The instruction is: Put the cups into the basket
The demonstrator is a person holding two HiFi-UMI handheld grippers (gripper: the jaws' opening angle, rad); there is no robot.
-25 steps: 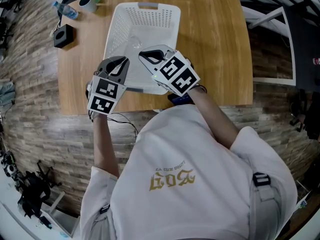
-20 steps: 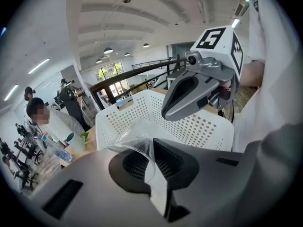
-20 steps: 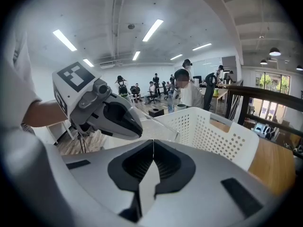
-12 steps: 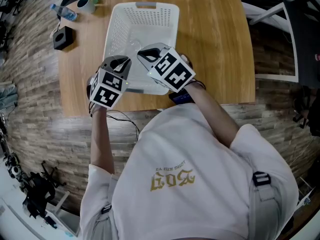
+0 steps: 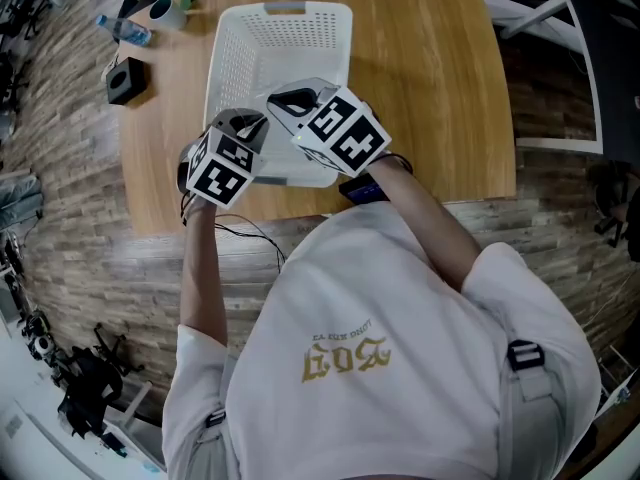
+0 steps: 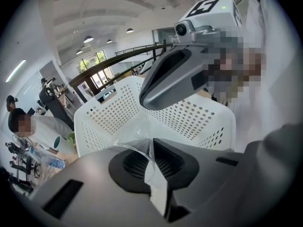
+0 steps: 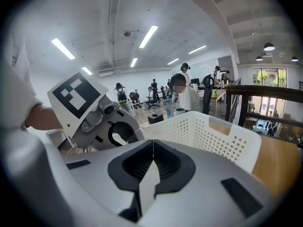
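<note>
The white perforated basket (image 5: 300, 38) stands on the wooden table (image 5: 430, 88); its walls also fill the left gripper view (image 6: 189, 122) and show in the right gripper view (image 7: 213, 136). My left gripper (image 5: 250, 128) hovers over the basket's near left corner, shut on the thin wall of a clear plastic cup (image 6: 135, 148), whose rim curves out to the left of the jaws. My right gripper (image 5: 292, 103) is close beside it over the basket's near end, jaws pressed together. The cup's faint edge (image 7: 127, 135) lies by its tip; whether it pinches the cup is unclear.
On the table's far left corner lie a black box (image 5: 127, 80), a mug (image 5: 165, 10) and a water bottle (image 5: 122, 30). A dark blue object (image 5: 362, 190) sits at the near table edge under my right wrist. People sit at desks far behind.
Both grippers have drifted up and slightly left over the basket's near end, and the left one has turned closer to the right one. Their jaws stay shut.
</note>
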